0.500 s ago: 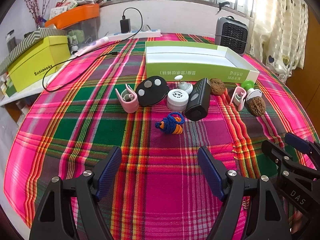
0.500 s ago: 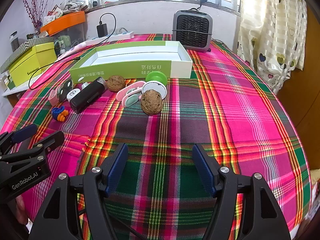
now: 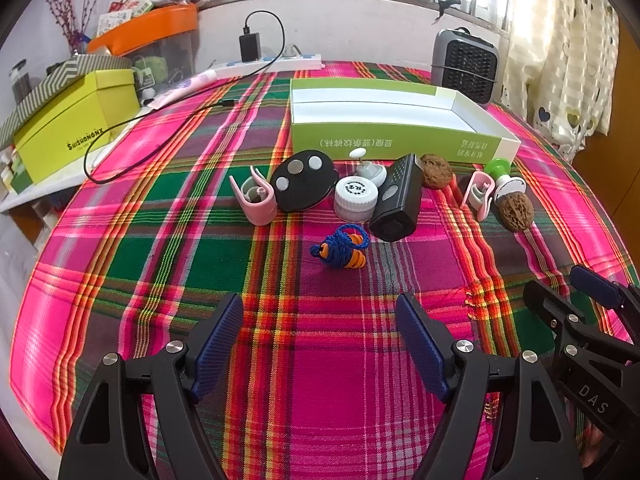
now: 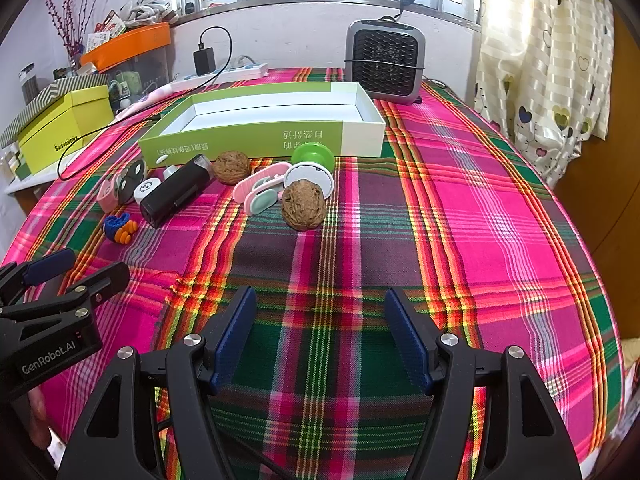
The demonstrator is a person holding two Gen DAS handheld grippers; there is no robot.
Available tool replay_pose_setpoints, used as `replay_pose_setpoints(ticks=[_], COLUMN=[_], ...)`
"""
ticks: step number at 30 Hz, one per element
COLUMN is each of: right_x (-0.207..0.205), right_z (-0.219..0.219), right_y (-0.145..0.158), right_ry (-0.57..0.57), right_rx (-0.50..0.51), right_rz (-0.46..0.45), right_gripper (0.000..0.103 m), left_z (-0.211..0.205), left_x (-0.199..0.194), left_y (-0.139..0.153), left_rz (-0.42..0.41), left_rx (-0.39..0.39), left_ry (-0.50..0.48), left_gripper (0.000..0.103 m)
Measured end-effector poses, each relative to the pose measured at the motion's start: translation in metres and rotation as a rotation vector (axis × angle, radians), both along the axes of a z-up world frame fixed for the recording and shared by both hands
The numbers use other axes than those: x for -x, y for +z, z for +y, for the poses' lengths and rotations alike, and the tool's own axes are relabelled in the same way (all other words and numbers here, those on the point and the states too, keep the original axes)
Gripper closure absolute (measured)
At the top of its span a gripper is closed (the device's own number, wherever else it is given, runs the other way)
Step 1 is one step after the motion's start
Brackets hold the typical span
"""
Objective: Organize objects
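Observation:
A row of small objects lies before an empty green and white box (image 3: 400,142) (image 4: 260,140). They include a pink clip (image 3: 256,196), a black oval case (image 3: 304,180), a white jar (image 3: 356,198), a black rectangular device (image 3: 396,200) (image 4: 174,194), two walnuts (image 3: 516,210) (image 4: 303,204) and orange earplugs on blue cord (image 3: 340,248) (image 4: 120,229). My left gripper (image 3: 320,340) is open and empty, well short of the earplugs. My right gripper (image 4: 320,336) is open and empty, short of the near walnut.
A small grey heater (image 4: 386,66) stands behind the box. A yellow-green box (image 3: 76,128), an orange-lidded bin (image 3: 148,28), a power strip (image 3: 276,60) and a black cable (image 3: 132,124) lie at the back left. A curtain (image 4: 540,60) hangs at the right.

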State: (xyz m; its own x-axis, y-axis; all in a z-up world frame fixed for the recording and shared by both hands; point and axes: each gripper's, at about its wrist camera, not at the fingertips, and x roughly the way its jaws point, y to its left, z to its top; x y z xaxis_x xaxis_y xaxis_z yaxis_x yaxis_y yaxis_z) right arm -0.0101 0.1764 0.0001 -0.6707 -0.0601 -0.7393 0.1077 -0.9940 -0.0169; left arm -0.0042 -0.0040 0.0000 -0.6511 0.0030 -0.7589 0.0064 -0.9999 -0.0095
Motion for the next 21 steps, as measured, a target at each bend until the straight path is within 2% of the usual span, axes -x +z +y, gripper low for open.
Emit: replay_pose_setpoints(ticks=[21], right_x=[0.0004], right_z=[0.0007], right_y=[-0.0009], right_ry=[0.000], right_rx=[0.000], right_rz=[0.000], right_gripper=[0.036], left_z=[-0.0003], left_x=[-0.0004], left_y=[-0.0009], left_rz=[0.002], left_rx=[0.005], left_ry=[-0.005], left_gripper=[0.025])
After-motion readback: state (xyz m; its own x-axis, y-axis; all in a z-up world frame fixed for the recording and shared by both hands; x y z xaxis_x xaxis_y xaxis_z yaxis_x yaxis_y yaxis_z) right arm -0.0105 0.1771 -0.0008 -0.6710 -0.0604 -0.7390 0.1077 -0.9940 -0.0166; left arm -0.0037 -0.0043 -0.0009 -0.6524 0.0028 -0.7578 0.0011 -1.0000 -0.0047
